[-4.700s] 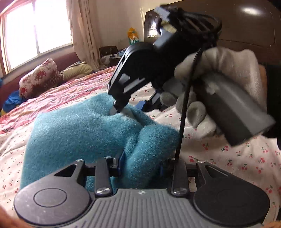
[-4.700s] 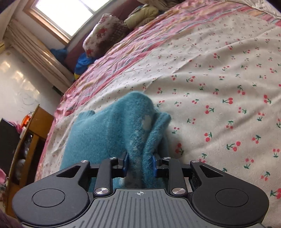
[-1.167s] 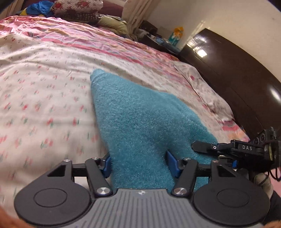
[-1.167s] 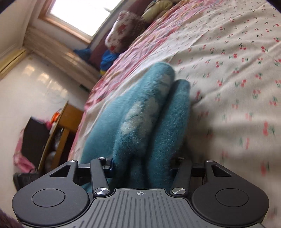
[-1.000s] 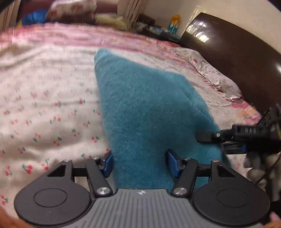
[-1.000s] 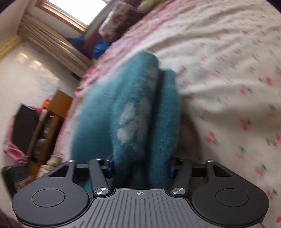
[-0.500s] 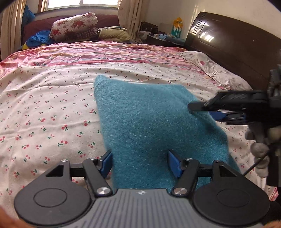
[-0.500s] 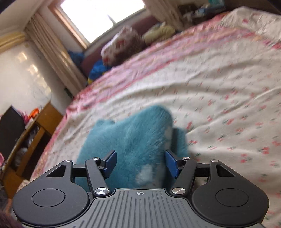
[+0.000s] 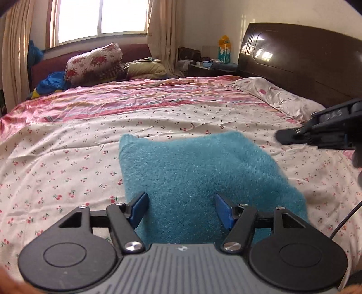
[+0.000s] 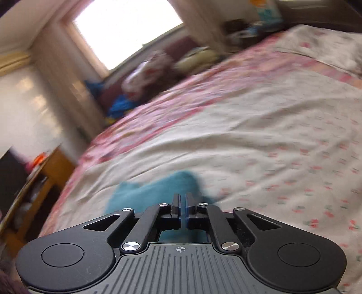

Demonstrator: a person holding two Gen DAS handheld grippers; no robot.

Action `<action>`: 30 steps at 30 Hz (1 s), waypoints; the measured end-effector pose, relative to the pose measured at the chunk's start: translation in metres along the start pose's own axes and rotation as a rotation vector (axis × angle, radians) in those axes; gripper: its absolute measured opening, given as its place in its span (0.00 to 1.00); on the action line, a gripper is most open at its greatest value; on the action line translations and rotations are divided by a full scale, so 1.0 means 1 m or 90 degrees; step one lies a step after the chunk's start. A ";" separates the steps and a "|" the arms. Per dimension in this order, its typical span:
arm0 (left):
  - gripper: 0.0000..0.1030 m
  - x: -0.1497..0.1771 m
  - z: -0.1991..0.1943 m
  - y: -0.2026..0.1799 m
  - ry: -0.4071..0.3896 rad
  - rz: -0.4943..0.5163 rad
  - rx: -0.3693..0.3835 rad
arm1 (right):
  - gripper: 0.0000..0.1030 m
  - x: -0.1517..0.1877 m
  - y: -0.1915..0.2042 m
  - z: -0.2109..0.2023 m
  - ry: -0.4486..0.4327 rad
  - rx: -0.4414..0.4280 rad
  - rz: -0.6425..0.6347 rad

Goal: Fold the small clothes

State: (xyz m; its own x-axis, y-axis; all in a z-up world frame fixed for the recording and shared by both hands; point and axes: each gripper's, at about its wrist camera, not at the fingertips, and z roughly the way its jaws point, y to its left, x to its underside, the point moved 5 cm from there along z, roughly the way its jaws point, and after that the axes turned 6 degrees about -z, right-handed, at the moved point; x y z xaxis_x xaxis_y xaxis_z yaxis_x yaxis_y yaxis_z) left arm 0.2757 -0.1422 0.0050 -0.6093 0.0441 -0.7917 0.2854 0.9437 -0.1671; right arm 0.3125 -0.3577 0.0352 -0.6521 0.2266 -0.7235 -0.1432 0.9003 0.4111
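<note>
Cherry-print bedding (image 9: 67,158) is my work surface, a wide bed in a sunlit bedroom. Nearest me, the left gripper (image 9: 181,209) has its fingers spread wide, grasping nothing; the teal garment (image 9: 199,171) shows between them and runs forward across the sheet, folded into a rough block with no loose edge showing. Whether the blue pads touch the pile I cannot tell. The right gripper (image 10: 181,210) is clenched on itself, nothing between its fingers, and sits off the garment's far right side; its own view is blurred. Beyond lie a pink striped cover (image 9: 135,99), a flowered pillow (image 9: 92,63), the dark headboard (image 9: 301,58) and the window (image 9: 99,19).

Assessment: the fold looks largely complete. To finish well, I judge a light flattening pass along the top layer, fingers held clear of the edges so nothing drags open, then a straight withdrawal.
</note>
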 end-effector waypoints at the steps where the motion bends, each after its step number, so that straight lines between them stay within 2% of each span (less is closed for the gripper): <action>1: 0.67 0.000 0.000 0.002 0.002 -0.008 0.005 | 0.14 0.002 0.007 0.007 0.012 0.007 -0.015; 2: 0.67 0.000 -0.001 0.003 0.004 -0.016 0.008 | 0.27 0.003 0.013 0.016 0.018 0.018 -0.023; 4: 0.67 0.000 -0.001 0.004 0.005 -0.019 0.009 | 0.45 0.009 0.016 0.029 0.027 0.020 -0.011; 5: 0.67 0.000 -0.001 0.001 0.005 -0.014 0.008 | 0.43 0.014 0.019 0.036 0.039 0.030 -0.025; 7: 0.67 0.000 0.000 -0.004 0.004 -0.002 0.017 | 0.32 0.023 0.018 0.049 0.051 0.129 -0.106; 8: 0.66 0.000 0.000 -0.008 0.003 0.003 0.026 | 0.33 0.029 0.011 0.054 0.061 0.143 -0.118; 12: 0.68 -0.003 0.008 -0.021 0.012 0.023 0.034 | 0.34 0.033 -0.014 0.054 0.072 0.139 -0.066; 16: 0.69 -0.005 0.013 -0.029 0.020 0.044 0.020 | 0.45 0.035 -0.033 0.053 0.070 0.132 0.000; 20: 0.69 -0.005 0.002 -0.025 0.030 0.039 -0.002 | 0.44 0.028 -0.013 0.035 0.059 0.145 -0.020; 23: 0.69 -0.003 -0.009 -0.021 0.038 0.023 -0.026 | 0.44 0.019 -0.001 0.008 0.028 0.154 -0.031; 25: 0.69 0.001 -0.015 -0.019 0.043 0.021 -0.042 | 0.45 0.018 0.007 -0.010 0.009 0.140 -0.033; 30: 0.69 0.014 -0.027 -0.019 0.061 0.022 -0.073 | 0.45 0.046 0.029 -0.026 0.019 0.100 -0.065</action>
State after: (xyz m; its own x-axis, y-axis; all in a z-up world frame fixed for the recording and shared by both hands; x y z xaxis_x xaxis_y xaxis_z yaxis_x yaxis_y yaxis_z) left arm 0.2416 -0.1507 0.0128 -0.6693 0.1036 -0.7357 0.2247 0.9721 -0.0676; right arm 0.2592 -0.3312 0.0285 -0.6622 0.1228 -0.7392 -0.0930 0.9654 0.2437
